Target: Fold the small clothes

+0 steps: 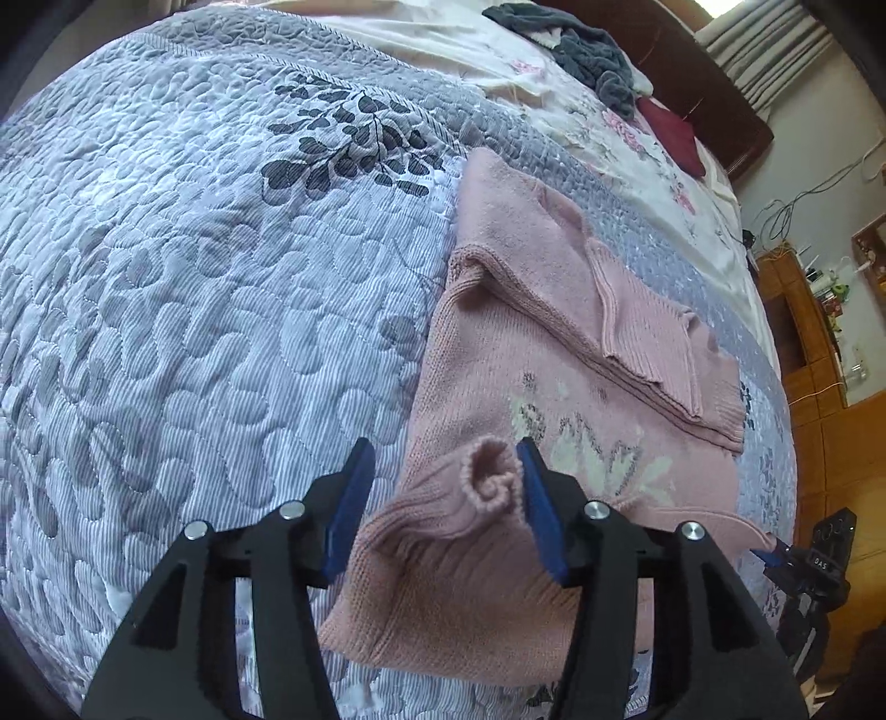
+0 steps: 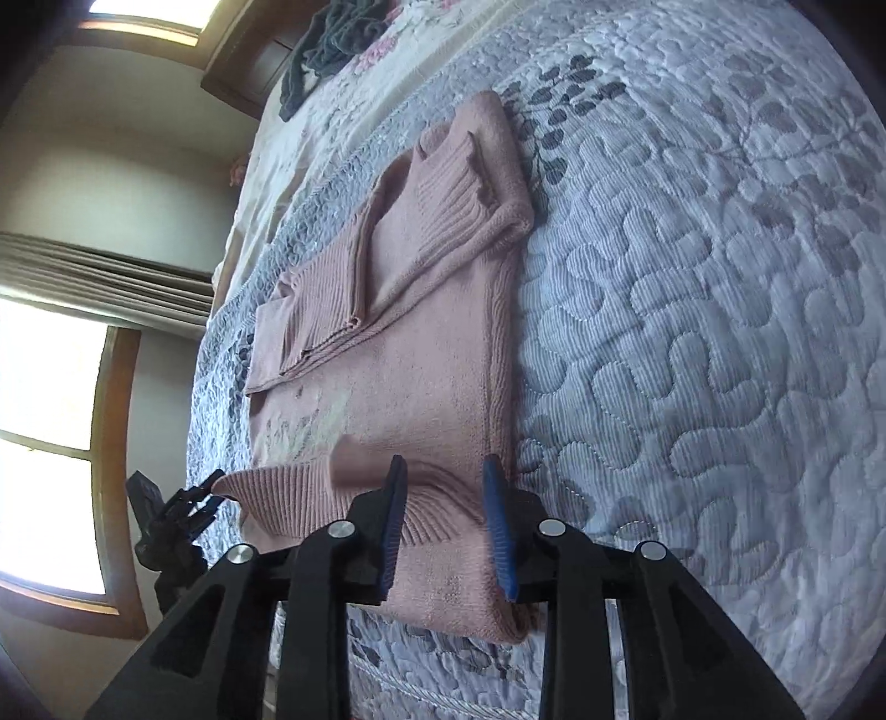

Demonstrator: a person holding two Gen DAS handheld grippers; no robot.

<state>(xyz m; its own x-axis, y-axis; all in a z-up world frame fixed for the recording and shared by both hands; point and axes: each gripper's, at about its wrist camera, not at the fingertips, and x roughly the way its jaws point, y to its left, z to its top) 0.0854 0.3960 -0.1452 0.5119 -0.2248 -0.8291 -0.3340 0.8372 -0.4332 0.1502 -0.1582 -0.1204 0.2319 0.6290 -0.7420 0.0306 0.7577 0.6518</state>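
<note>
Two black grippers w/ blue finger pads work over a pink knitted sweater [image 1: 498, 354] spread on a grey-and-white quilted bedspread [image 1: 194, 332] w/ a dark leaf print. Sweater lies flat, one sleeve folded diagonally across the body; a pale flower-like pattern shows on the knit near the lower part. Left gripper [image 1: 443, 498] has its jaws spread wide, straddling the rolled ribbed cuff [image 1: 493, 482] of the other sleeve; right pad looks to touch the cuff, left pad is apart from it, over the quilt. Right gripper [image 2: 446, 520] also stands w/ jaws apart, pads either side of the sweater's ribbed hem edge, not pinched on it as far as can be seen. Farther up the bed: a crumpled dark grey cloth [image 1: 581, 50] and a dark red cloth [image 1: 673, 138] on a cream floral sheet [image 1: 609, 127].
</note>
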